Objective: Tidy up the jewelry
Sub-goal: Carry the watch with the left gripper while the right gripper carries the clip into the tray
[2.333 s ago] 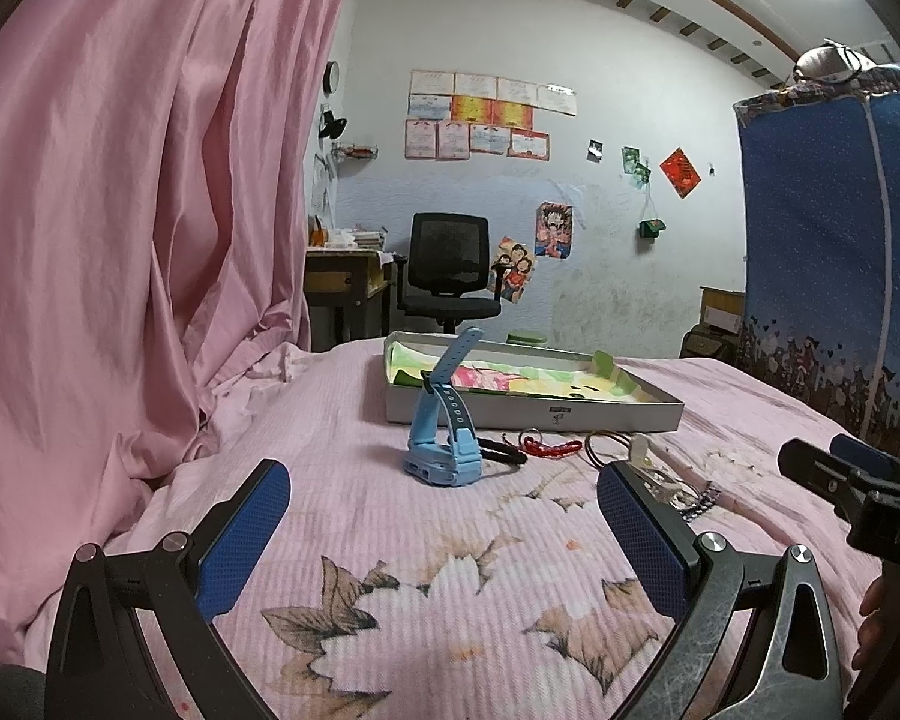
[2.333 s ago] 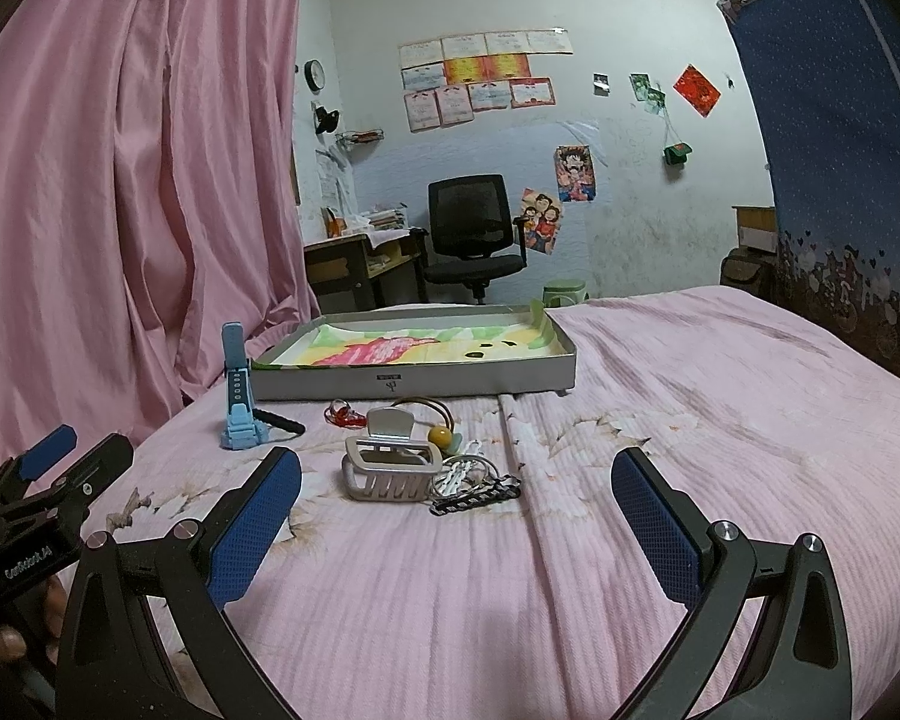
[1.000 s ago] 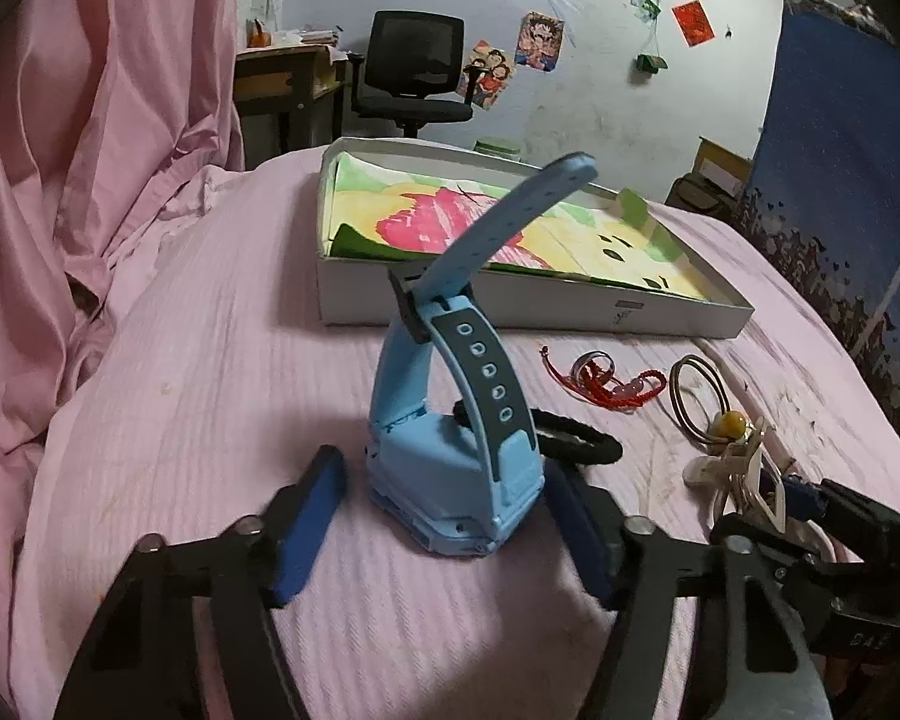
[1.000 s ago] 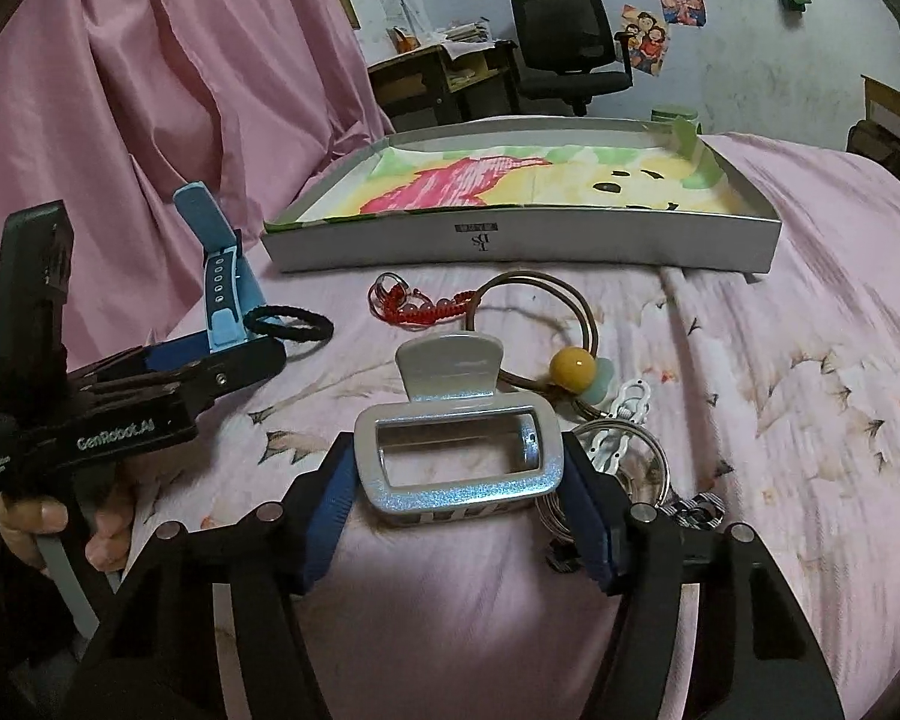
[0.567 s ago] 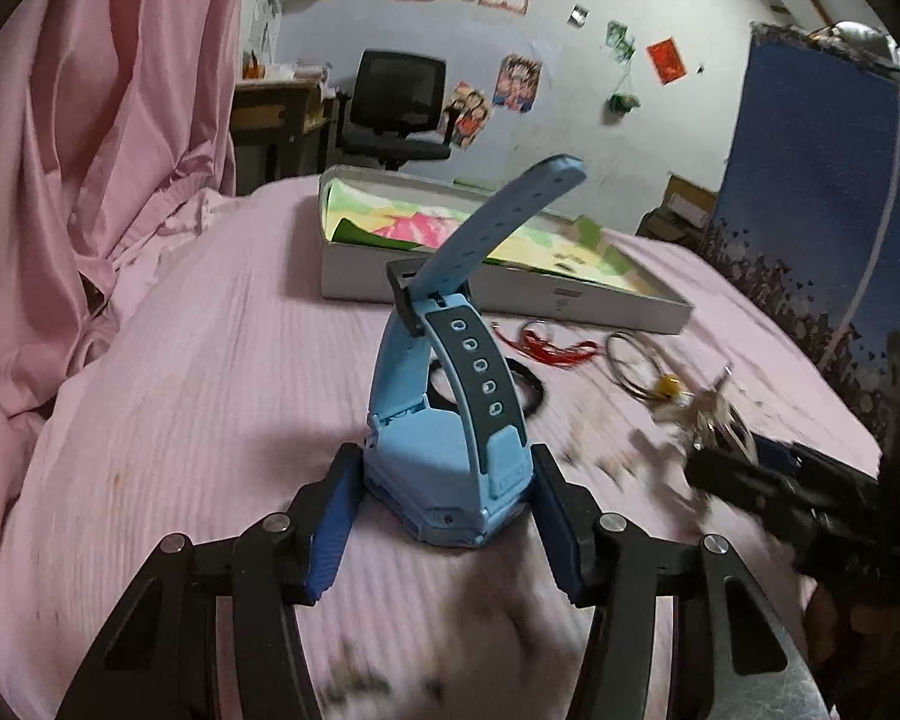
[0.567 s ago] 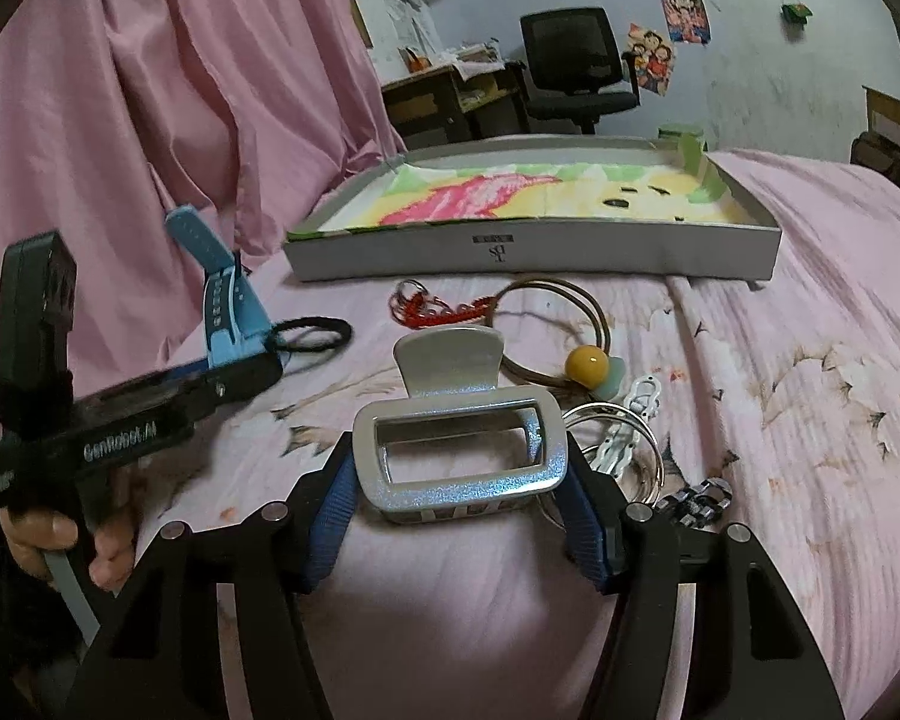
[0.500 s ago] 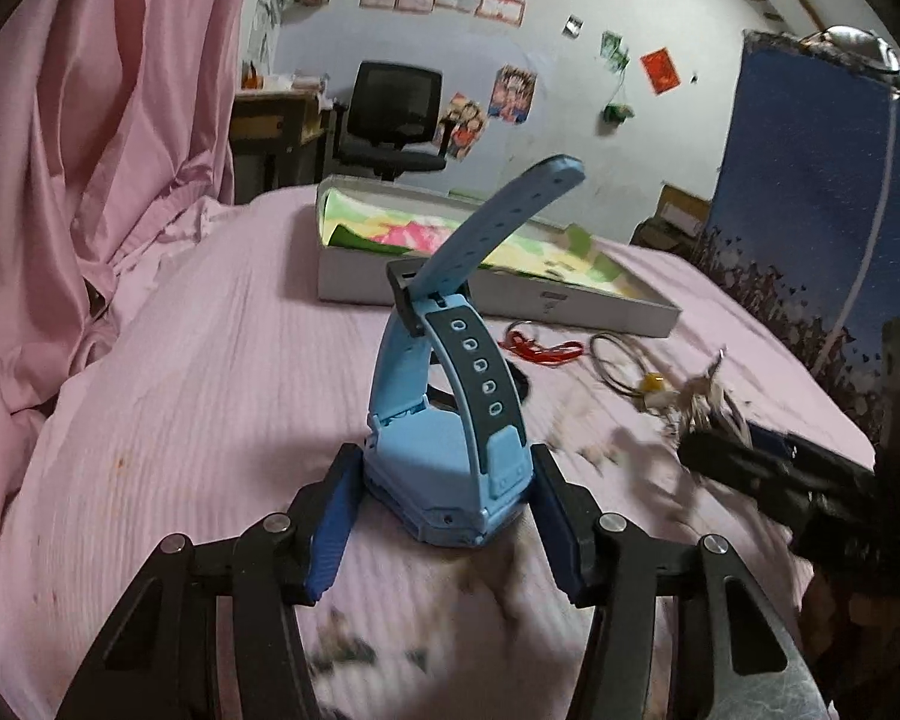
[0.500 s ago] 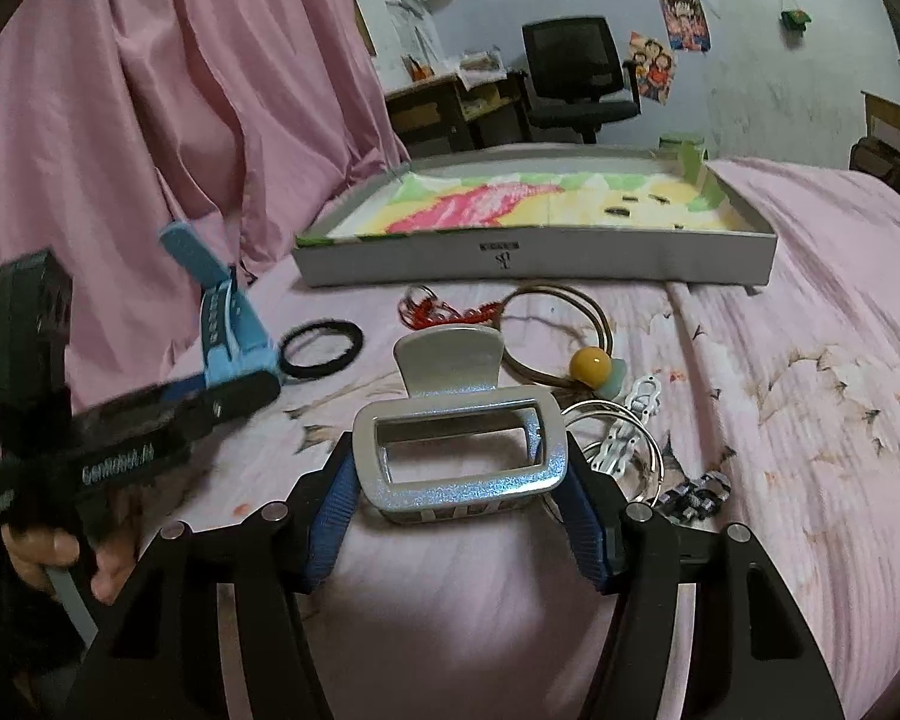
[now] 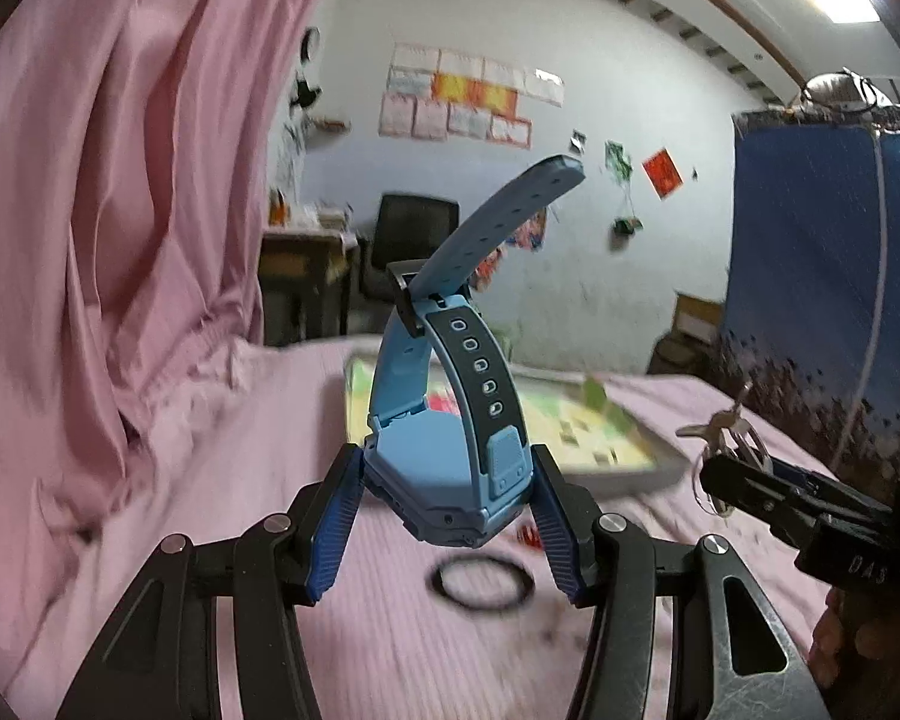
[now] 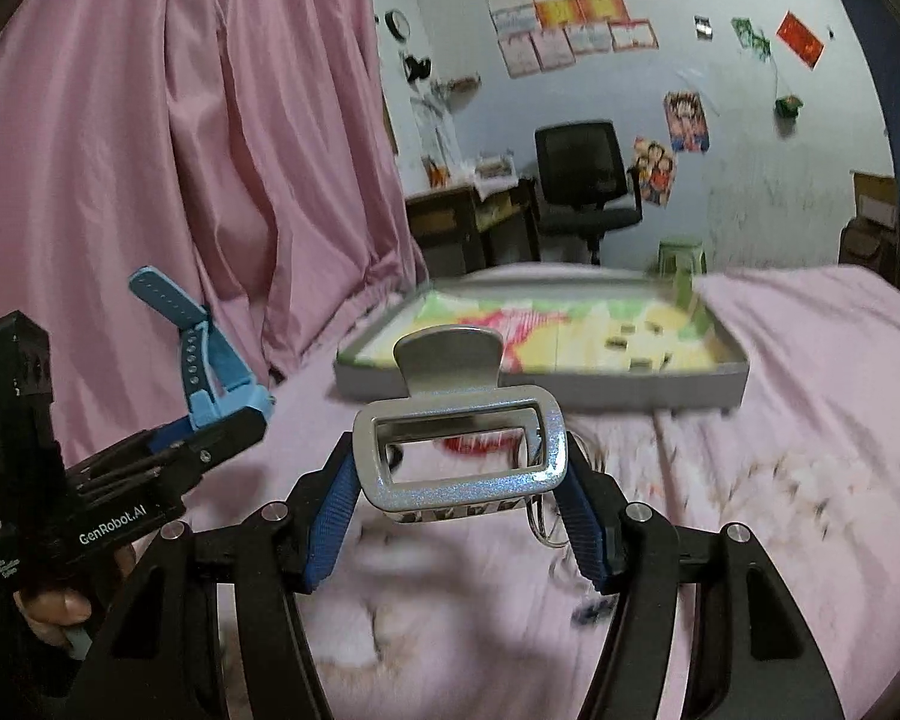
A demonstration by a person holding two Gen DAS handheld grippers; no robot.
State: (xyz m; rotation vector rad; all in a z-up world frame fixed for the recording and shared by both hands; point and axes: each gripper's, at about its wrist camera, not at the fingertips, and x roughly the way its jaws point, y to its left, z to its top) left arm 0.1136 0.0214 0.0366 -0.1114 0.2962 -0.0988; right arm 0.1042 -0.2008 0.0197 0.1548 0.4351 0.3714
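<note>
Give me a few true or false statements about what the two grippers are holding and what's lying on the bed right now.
1. The left gripper clamps a blue watch. True.
2. The right gripper is empty. False: it grips a silver hair clip.
3. The watch rests on the bed. False: it is lifted clear.
4. A black hair tie lies on the bed. True.
5. The tray sits beyond the hair clip. True.

One blue watch [image 9: 444, 468], one silver hair clip [image 10: 459, 450], one box [image 10: 660, 387], one black hair tie [image 9: 486, 582]

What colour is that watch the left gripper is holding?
The watch is light blue, with a darker blue-grey strap section; the left wrist view shows it best.
</note>
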